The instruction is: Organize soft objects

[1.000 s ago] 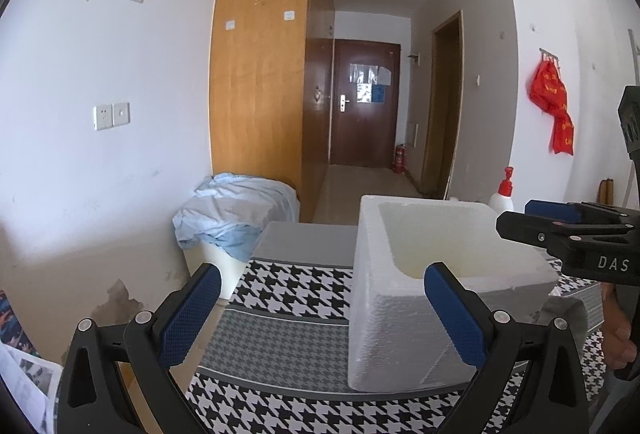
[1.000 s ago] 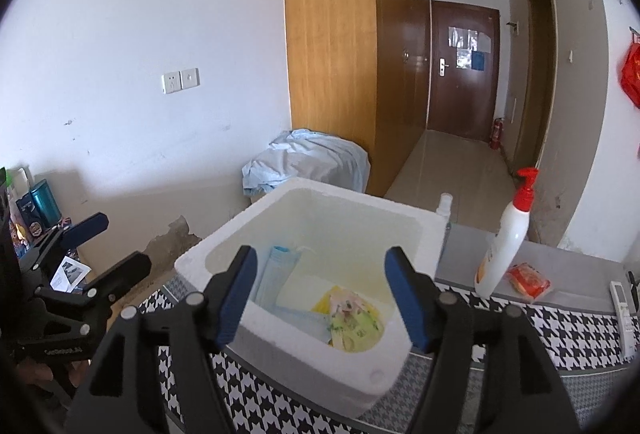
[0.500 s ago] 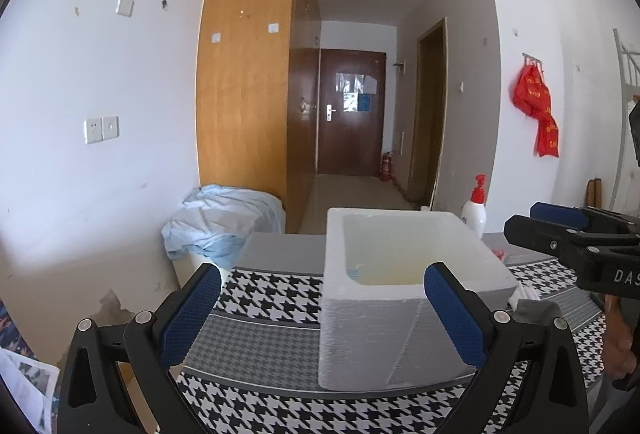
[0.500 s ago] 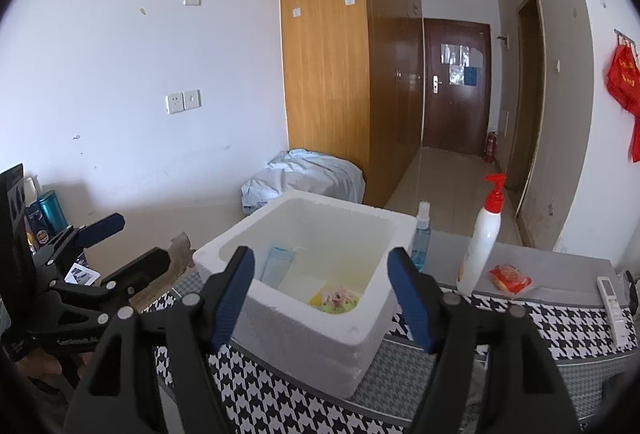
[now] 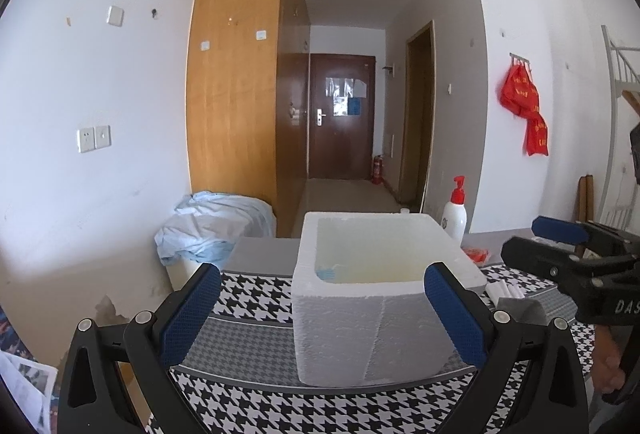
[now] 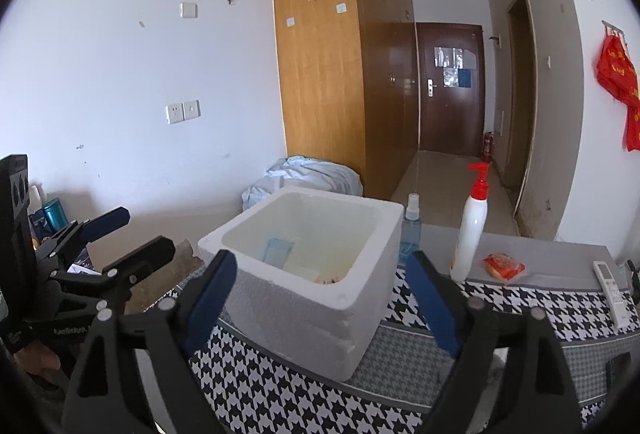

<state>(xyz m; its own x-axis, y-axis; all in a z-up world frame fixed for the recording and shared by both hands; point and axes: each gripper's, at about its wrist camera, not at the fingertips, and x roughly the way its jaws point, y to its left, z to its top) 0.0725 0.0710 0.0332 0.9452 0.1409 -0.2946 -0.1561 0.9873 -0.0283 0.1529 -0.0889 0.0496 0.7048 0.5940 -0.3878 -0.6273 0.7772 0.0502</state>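
Observation:
A white foam box stands on the houndstooth-covered table. A pale blue packet and a yellowish packet lie inside it. My right gripper hovers short of the box's near corner, jaws opening, with nothing between its pads. My left gripper is open and empty, facing the box from its left side. Each gripper also shows in the other's view: the right gripper at the right edge, the left gripper at the left edge.
Behind the box stand a white pump bottle and a blue spray bottle. A red packet and a remote lie to the right. White rolls lie right of the box. A light blue cloth heap sits beyond the table's left end.
Both grippers have drawn back from the box, which now looks smaller and farther off. The right jaws stand a little wider. The box's contents have not moved.

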